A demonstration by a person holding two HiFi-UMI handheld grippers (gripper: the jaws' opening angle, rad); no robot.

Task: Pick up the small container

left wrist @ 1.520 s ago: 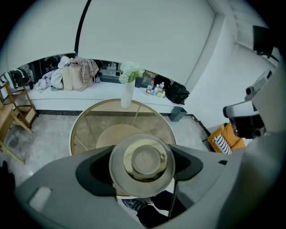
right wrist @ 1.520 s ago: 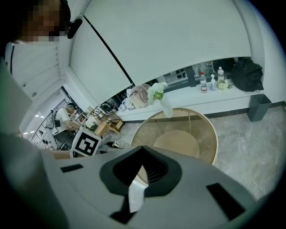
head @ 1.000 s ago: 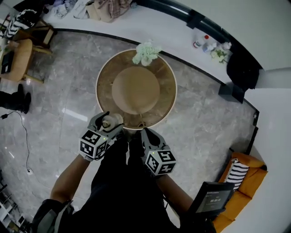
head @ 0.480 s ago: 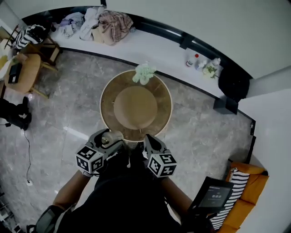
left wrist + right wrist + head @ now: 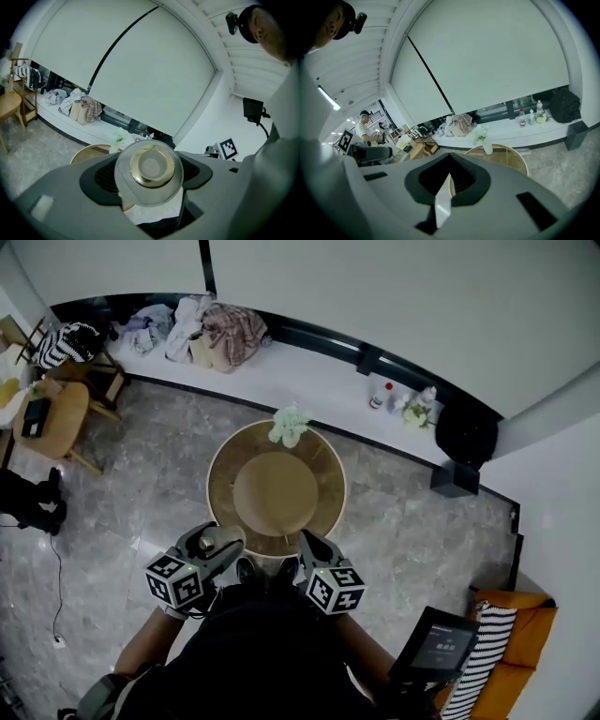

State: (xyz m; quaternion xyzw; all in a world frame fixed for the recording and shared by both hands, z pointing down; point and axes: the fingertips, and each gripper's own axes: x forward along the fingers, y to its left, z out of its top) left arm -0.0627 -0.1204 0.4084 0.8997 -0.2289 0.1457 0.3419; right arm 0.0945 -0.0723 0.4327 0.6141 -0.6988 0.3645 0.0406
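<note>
The small container is a clear round jar with a gold-coloured end. My left gripper is shut on it, off the near edge of the round wooden table. In the left gripper view the container fills the space between the two dark pads of the left gripper, its round end facing the camera. My right gripper hangs beside it at the table's near edge, shut on nothing. In the right gripper view the right gripper shows its pads pressed together.
A vase of pale flowers stands at the table's far edge. Behind it runs a white ledge with a clothes pile and bottles. A wooden chair is at left, a black bag and an orange sofa at right.
Both grippers have drawn back from the table edge toward my body, and the table looks smaller and farther. The container stays in the left gripper.
</note>
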